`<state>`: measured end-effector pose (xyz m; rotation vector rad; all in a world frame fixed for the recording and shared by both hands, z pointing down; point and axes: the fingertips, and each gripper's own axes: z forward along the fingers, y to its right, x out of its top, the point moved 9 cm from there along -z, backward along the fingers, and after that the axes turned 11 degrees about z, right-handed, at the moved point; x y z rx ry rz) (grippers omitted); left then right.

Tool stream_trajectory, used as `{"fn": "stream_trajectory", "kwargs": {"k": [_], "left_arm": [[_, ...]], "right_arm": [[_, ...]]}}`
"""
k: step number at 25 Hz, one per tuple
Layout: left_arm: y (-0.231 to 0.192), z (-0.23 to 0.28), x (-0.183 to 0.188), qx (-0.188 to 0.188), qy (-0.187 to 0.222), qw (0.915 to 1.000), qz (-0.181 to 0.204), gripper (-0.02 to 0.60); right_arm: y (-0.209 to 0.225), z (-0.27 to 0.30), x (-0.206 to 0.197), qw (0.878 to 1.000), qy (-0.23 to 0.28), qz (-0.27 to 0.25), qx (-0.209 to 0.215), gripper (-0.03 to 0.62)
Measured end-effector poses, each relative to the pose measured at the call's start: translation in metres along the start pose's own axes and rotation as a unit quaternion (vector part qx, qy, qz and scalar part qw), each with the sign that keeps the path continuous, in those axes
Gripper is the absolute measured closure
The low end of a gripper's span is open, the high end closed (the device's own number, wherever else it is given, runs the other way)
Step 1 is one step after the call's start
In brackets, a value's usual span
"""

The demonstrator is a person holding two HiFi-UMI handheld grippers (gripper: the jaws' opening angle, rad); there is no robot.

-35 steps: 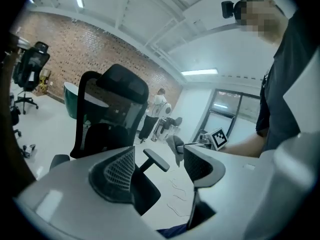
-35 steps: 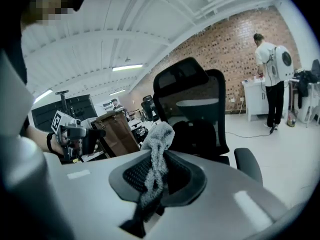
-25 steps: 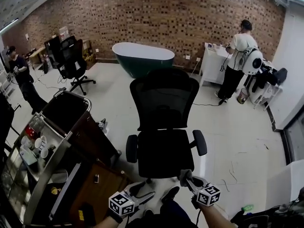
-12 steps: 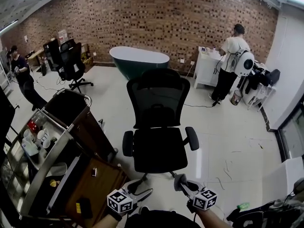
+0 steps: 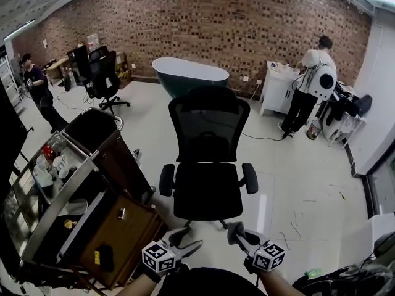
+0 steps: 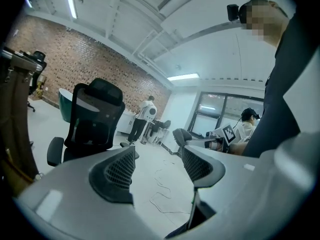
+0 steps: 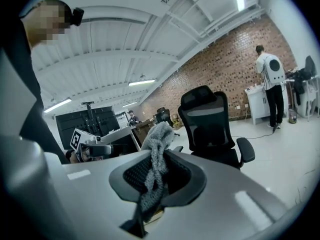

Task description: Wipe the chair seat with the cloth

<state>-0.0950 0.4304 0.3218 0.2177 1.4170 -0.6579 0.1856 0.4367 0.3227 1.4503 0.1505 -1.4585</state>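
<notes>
Bright ceiling strip lights, sharp centre, heavy fisheye bending at edges.

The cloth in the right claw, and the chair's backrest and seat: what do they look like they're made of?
The cloth, clamped in the right claw, is grey with a fuzzy, nubby pile, likely chenille or microfibre. The backrest is black and partly see-through, so it is probably mesh on a plastic frame. The seat is matte black, either fabric or mesh; its weave is too small to tell.
</notes>
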Motion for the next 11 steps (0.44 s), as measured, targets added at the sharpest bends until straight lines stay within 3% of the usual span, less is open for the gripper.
{"fn": "stream_trajectory", "kwargs": {"k": [11], "left_arm": [[0.010, 0.011, 0.011, 0.014, 0.005, 0.9999, 0.009, 0.253]], "right_arm": [[0.003, 0.004, 0.013, 0.999, -0.011, -0.011, 0.035, 0.548]]}}
